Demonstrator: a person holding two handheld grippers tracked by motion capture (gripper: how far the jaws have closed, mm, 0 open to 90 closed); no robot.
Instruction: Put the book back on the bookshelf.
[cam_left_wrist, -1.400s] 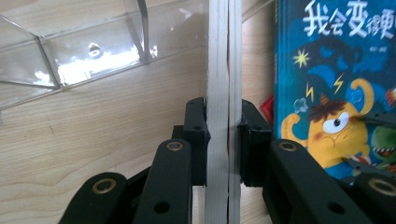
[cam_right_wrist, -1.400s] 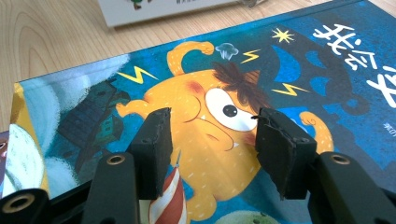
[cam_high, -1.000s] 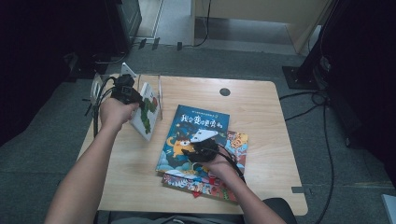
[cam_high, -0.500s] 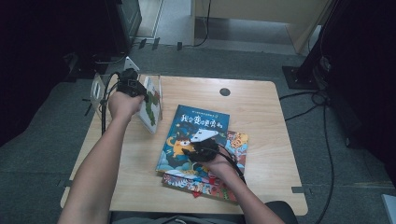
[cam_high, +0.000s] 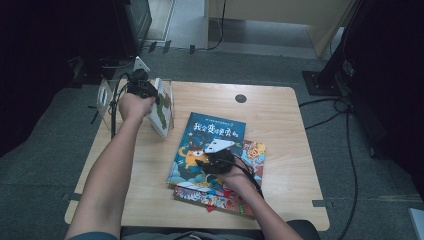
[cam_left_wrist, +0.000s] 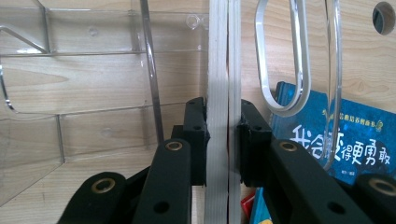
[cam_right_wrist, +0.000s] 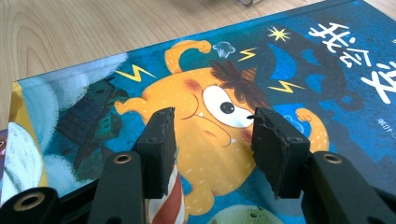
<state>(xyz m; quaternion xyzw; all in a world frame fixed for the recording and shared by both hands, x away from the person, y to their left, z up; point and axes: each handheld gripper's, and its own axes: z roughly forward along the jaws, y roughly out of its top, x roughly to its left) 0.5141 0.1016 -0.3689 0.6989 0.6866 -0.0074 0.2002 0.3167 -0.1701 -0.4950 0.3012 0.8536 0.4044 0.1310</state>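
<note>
Pale wooden surface (cam_high: 280, 125) with rounded corners and a small dark round hole (cam_high: 240, 98) near the far edge. Grey carpeted floor (cam_high: 60, 130) all around, black cables (cam_high: 345, 125) trailing across it at the right, dark equipment (cam_high: 135, 20) beyond the far left corner, a light wooden panel (cam_high: 270, 12) at the back.

At the far left of the surface, a clear acrylic book rack (cam_left_wrist: 93, 70). Left claw (cam_left_wrist: 223, 135) clamped on a thin upright picture book with white page edges (cam_left_wrist: 219, 70), held on edge just beside the rack's dividers.

Near the middle, a blue hardcover picture book with an orange monster on its cover (cam_right_wrist: 243, 84) lying flat atop a red-edged colourful book (cam_high: 220, 197). Right claw (cam_right_wrist: 212, 140) apart, jaws poised just above the blue cover, nothing between them.
</note>
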